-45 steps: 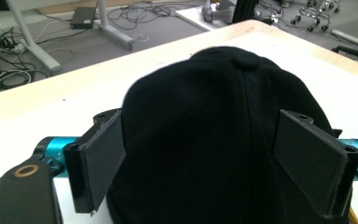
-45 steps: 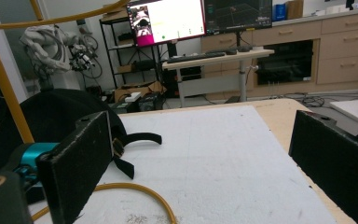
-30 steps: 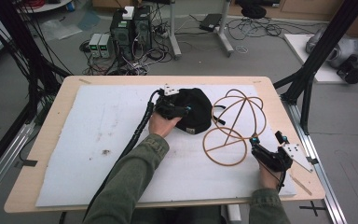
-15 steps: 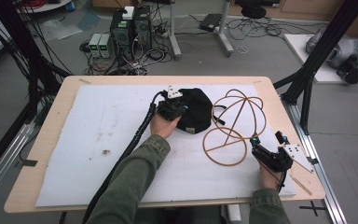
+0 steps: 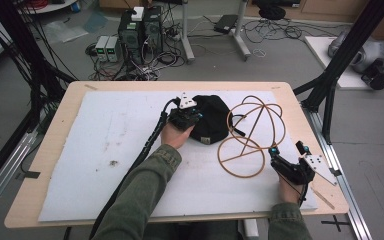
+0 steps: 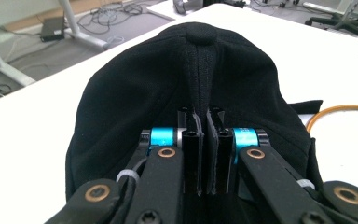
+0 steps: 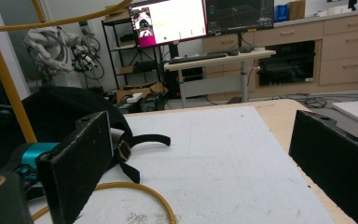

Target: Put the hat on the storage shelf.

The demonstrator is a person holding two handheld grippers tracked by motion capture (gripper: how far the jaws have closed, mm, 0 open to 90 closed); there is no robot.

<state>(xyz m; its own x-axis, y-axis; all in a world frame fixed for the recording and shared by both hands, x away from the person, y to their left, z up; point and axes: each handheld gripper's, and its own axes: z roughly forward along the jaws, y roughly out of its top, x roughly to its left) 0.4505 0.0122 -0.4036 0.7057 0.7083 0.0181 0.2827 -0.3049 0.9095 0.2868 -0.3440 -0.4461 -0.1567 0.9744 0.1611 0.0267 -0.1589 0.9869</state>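
My left claw [image 5: 186, 116] sits at the middle of the table [image 5: 75, 100], and its jaws are clenched on a fold of the black cap [image 5: 211, 120]. In the left gripper view the two jaws stand pressed close together with a ridge of the cap's dark cloth [image 6: 200, 88] pinched between them, and the cap's crown button [image 6: 202, 33] rises just beyond. The cap lies on the white mat [image 5: 105, 150], slightly toward the far edge, with my left hand [image 5: 174, 135] just behind the claw.

Just to the right of the cap stands the wire frame of orange hoops [image 5: 252, 132]; its lowest loop lies flat on the mat, and the cap's rear strap [image 7: 142, 140] trails out toward it.

Further right, near the table's front corner, my right claw [image 5: 286, 150] is released, its jaws wide apart with nothing between them. In the right gripper view those jaws frame bare mat, with an orange loop [image 7: 135, 193] lying beside the left one.
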